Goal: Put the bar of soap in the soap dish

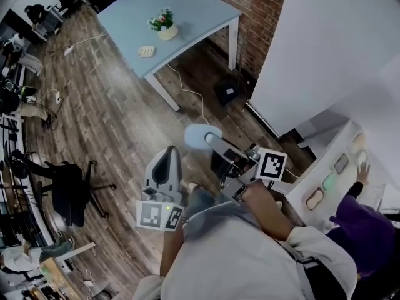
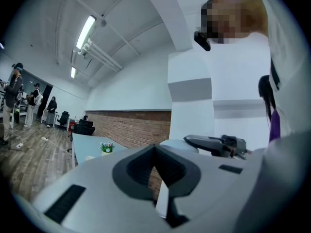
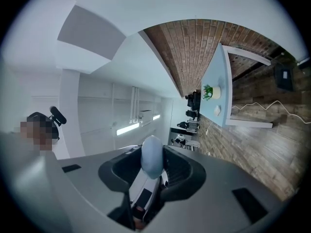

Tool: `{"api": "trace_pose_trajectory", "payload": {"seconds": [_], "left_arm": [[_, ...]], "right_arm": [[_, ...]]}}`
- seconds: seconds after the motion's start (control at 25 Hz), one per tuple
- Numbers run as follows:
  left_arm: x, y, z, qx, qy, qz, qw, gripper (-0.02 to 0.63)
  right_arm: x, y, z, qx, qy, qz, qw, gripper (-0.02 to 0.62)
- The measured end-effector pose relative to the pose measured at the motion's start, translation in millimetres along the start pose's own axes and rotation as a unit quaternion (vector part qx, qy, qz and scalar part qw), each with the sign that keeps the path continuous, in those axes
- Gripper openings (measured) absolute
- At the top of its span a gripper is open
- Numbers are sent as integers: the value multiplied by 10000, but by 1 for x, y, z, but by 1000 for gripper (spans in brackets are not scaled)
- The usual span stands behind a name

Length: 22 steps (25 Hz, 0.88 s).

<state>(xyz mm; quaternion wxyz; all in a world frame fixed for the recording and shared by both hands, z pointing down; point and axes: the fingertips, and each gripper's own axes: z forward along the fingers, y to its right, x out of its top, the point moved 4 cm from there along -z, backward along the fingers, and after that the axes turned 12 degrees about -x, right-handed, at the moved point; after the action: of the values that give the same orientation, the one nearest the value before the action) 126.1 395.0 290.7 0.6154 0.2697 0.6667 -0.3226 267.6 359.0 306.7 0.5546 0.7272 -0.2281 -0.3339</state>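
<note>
Soap dish (image 1: 145,51) well ahead, on the bench (image 1: 200,11)
Your right gripper's (image 3: 153,169) jaws grip the bar of soap (image 1: 199,135); left gripper's (image 2: 155,169) are closed.

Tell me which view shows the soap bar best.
Right gripper view: the soap bar sits close, clamped in the jaws of the right gripper. Head view shows it small at that gripper's tip; left gripper view, a pale edge at most.

We face the table (image 1: 187,8), which stands before the brick wall (image 1: 262,17) with the potted plant (image 1: 164,24) on it. An office chair (image 1: 69,189) stands to our left, a counter (image 1: 337,144) to our right. The bar of soap (image 1: 197,136) sits between the right gripper's (image 1: 210,142) jaws.
</note>
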Motion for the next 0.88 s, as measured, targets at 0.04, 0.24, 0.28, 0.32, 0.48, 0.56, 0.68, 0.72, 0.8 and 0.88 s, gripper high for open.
{"api": "trace_pose_trajectory", "payload": {"seconds": [0.04,0.24,0.28,0.32,0.48,0.56,0.68,0.72,0.8,0.88], "left_arm": [[-1,1,0,19,-11,-15,10000,3],[-1,-7,0,126,95,-15,9999,3],[0,-10,-1,144,112,-8,9998,3],[0,-13,-2,156,121,-7,9998,3],[3,-24,-3,133,201,-38,9997,3],[5,-32,-3,113,222,-54,9997,3],[5,-43,-6,90,238,-101,9996,3],[5,-48,-7,81,247,-109,9996,3],[6,-59,-5,39,247,-103,9996,3],[7,-69,-2,-13,227,-88,9997,3]], "right_arm": [[0,1,-2,-24,-13,8,10000,138],[3,1,3,-54,-75,-93,9999,138],[2,1,5,-43,-78,-106,9999,138],[1,0,7,-45,-80,-112,9999,138],[-2,0,14,-95,-74,-144,9998,139],[-3,-1,21,-90,-59,-144,9998,138],[-6,-2,32,-106,-38,-179,9998,138],[-7,-2,36,-109,-34,-199,9997,138],[-7,-2,45,-109,-10,-203,9997,138],[-7,-1,54,-136,37,-168,9998,138]]}}
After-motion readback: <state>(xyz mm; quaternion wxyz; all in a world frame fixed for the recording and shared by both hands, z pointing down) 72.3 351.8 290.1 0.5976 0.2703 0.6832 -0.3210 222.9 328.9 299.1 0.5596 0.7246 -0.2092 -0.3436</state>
